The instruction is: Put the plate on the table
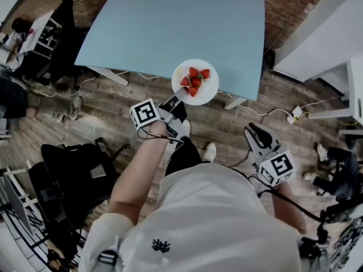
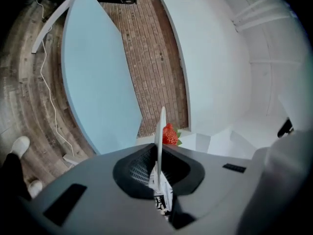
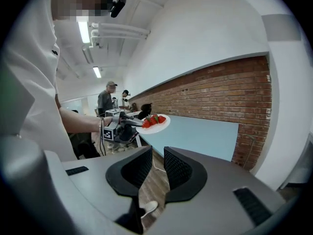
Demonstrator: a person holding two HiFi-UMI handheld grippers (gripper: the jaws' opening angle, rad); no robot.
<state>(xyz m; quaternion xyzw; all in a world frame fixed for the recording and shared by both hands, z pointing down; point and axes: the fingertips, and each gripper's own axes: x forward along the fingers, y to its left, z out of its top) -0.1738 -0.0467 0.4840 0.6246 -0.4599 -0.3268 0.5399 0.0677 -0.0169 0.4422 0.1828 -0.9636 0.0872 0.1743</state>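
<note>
The pale blue desk (image 1: 170,27) fills the upper part of the head view and stands on a wooden floor (image 1: 113,103). It is the target surface, and its bare top leaves plenty of room to set something down. The white plate (image 1: 195,82) is not on it yet. It hangs in the air at the desk's near edge, partly over the top and partly over the floor, and the right gripper view shows it above the desk's level. It is held flat, evidently so that its load does not slide off.

The left hand-held gripper (image 1: 176,99) carries it, with its jaws closed on the near rim. In the left gripper view the plate runs edge-on between the two pads, which is why the jaws stand almost together. Gripped by the rim alone, the plate juts out ahead, so its far part can reach over the desk first.

The right hand-held gripper (image 1: 254,134) hangs low and to the side, well apart from the plate. Its jaws stand a narrow gap apart with only floor between them, and I judge that it takes no part in the carry. The strawberries (image 1: 195,79) sit clustered in the middle of the plate, away from the gripped rim.
</note>
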